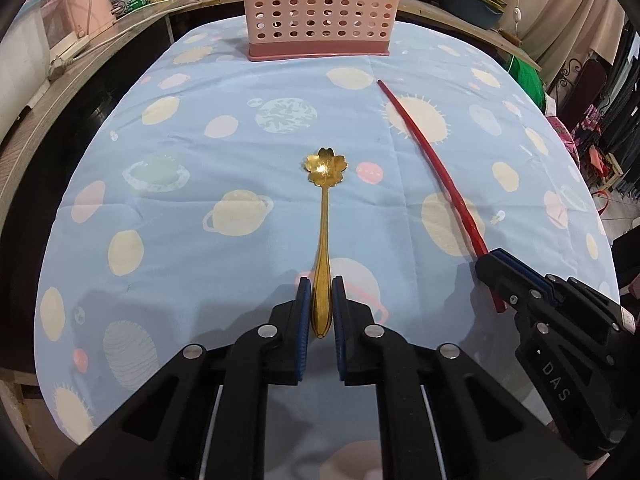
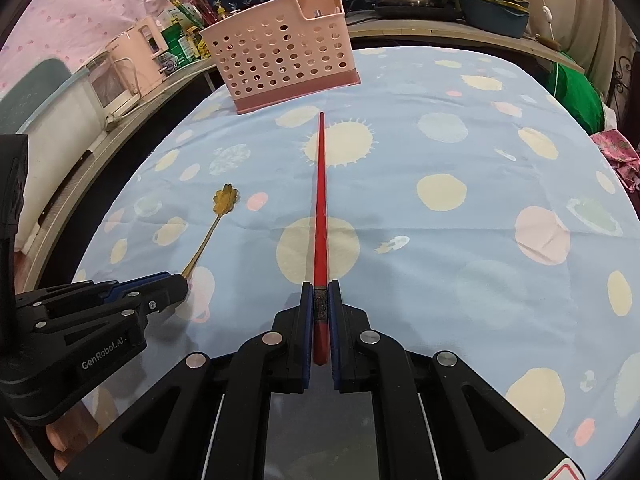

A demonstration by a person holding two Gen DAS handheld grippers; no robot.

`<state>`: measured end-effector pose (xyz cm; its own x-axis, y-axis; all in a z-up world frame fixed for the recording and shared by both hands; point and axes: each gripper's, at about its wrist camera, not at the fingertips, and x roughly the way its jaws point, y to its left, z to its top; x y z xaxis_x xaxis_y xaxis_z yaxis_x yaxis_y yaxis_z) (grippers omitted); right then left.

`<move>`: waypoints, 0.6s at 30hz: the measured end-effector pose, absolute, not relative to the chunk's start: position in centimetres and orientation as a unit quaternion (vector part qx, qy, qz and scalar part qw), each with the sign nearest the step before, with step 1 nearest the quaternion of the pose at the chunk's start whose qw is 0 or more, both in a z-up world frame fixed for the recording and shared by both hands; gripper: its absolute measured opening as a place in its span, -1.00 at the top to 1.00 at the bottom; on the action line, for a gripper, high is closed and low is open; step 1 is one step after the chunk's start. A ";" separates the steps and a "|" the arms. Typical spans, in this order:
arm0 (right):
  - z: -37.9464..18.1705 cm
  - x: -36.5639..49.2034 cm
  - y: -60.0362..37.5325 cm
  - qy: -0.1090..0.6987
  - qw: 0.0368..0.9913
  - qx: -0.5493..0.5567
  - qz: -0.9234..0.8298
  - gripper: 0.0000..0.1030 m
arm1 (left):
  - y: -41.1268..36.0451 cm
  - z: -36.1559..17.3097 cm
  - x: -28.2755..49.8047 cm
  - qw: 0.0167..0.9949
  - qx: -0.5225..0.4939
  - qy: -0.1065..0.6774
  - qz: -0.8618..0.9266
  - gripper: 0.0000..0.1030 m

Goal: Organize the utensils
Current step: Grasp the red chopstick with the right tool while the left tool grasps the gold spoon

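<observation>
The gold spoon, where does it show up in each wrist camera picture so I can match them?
Left wrist view: gold spoon runs up the centre, handle end between the left gripper fingers.
Right wrist view: gold spoon lies at left, slanting toward the left gripper.
Shared landmark: pink basket at the far table edge.

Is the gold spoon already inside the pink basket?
No, the gold spoon lies flat on the blue tablecloth, well short of the pink basket, with its handle end between the left gripper fingers.
</observation>
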<state>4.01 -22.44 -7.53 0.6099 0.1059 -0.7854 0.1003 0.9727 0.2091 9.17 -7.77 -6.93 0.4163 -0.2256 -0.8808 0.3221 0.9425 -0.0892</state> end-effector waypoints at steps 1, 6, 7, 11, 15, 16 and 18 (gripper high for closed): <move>-7.3 3.9 -22.5 0.439 0.891 0.117 0.002 0.87 | -7.6 -6.7 9.1 0.841 0.045 0.513 -0.163 0.80; -5.7 3.6 -22.7 0.424 0.897 0.123 0.006 0.87 | -6.8 -5.2 9.1 0.849 0.032 0.502 -0.161 0.80; -5.4 3.6 -22.8 0.421 0.899 0.124 0.007 0.87 | -6.5 -4.8 9.2 0.851 0.028 0.499 -0.160 0.80; -3.9 3.4 -23.0 0.406 0.904 0.132 0.012 0.86 | -5.8 -3.0 9.4 0.861 0.015 0.483 -0.159 0.86; -2.2 3.2 -23.2 0.388 0.912 0.133 0.015 0.86 | -5.4 -1.7 9.6 0.867 0.007 0.473 -0.158 0.99; -1.8 3.2 -23.3 0.384 0.913 0.134 0.016 0.87 | -5.3 -1.4 9.7 0.869 0.006 0.469 -0.159 0.99; -1.1 3.2 -23.4 0.375 0.917 0.134 0.016 0.87 | -5.1 -1.0 9.8 0.871 0.004 0.465 -0.158 0.99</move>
<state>3.21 -23.37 -1.07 0.7175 0.1291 -0.6845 0.0720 0.9637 0.2571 9.78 -5.11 -0.95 0.5181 -0.2719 -0.8110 0.2792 0.9499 -0.1401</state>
